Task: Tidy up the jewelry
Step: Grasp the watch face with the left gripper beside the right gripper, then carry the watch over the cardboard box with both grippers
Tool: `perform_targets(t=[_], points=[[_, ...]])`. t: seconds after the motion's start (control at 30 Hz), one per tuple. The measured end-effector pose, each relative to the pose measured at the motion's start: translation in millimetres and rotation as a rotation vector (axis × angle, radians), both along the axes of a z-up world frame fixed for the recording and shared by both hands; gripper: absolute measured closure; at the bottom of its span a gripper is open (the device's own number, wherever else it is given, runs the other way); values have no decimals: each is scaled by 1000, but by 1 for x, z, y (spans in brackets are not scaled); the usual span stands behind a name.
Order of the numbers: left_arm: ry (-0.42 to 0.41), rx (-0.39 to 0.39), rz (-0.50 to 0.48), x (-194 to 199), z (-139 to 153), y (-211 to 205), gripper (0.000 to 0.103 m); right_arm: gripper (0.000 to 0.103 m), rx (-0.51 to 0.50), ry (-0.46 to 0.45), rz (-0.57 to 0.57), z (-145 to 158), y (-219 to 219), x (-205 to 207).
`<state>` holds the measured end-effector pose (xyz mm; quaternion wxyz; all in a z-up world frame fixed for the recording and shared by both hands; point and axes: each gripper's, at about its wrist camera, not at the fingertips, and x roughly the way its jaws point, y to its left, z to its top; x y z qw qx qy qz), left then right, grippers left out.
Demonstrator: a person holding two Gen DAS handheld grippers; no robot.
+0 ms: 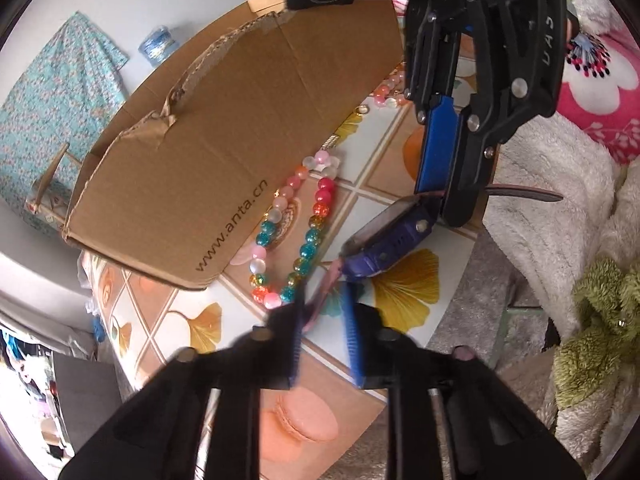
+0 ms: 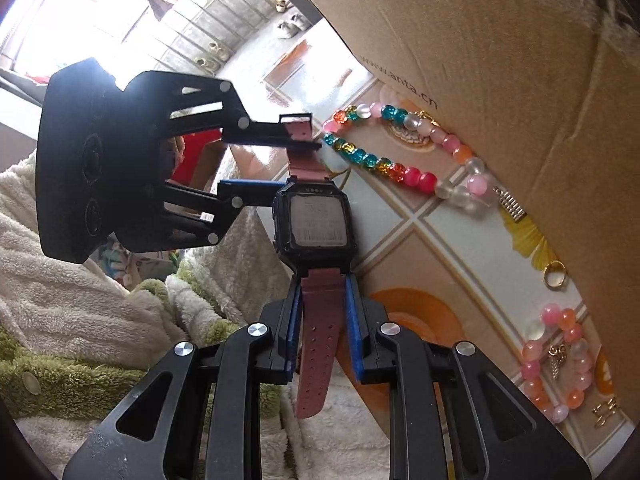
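Two grippers on one watch (image 2: 313,220), held in the air off the table (image 2: 452,248) edge: right gripper (image 2: 322,336) clamped on near strap, left gripper (image 2: 276,160) pinching far strap. Long axis running straight away, face up. Beyond watch, two bead bracelets (image 2: 404,152) and one gold ring (image 2: 554,275) flat beside cardboard box (image 2: 500,52); box contents hidden.

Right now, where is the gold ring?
In the right wrist view, the gold ring lies on the tabletop at right, against the cardboard box, between the two bead bracelets.
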<state>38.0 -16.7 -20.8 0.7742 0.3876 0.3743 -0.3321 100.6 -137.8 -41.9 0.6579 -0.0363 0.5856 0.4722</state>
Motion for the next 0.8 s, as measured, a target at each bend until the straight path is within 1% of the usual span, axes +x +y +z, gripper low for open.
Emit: perform_targets(t=[0.07,0.13,0.23,0.3,0.4,0.5,0.63,0.67,0.8], points=[[43,-37,29,3,4,4,94,84,-9,-24,-8,2,-2,-1],[85,-78,65,7,9,7,96,79,-28,-70,-17,5,-3,-3],[118,-105,99,11,10,7,98,75,-59,-144,-22,9,-3,-9],[138,-123,125,15,10,8,98,70,-82,-194,-26,11,-2,-14],[175,-154,160,20,11,10,98,67,-122,-278,-28,12,-1,-24],[198,-176,183,26,10,14,98,67,-148,-331,-39,12,-4,-31],[217,-191,202,32,9,17,98,67,-223,-417,-69,9,-5,-42],[223,-197,207,33,9,17,98,70,-238,-430,-80,7,-6,-44],[218,-216,216,30,9,20,98,73,-235,-448,-102,5,-6,-50]])
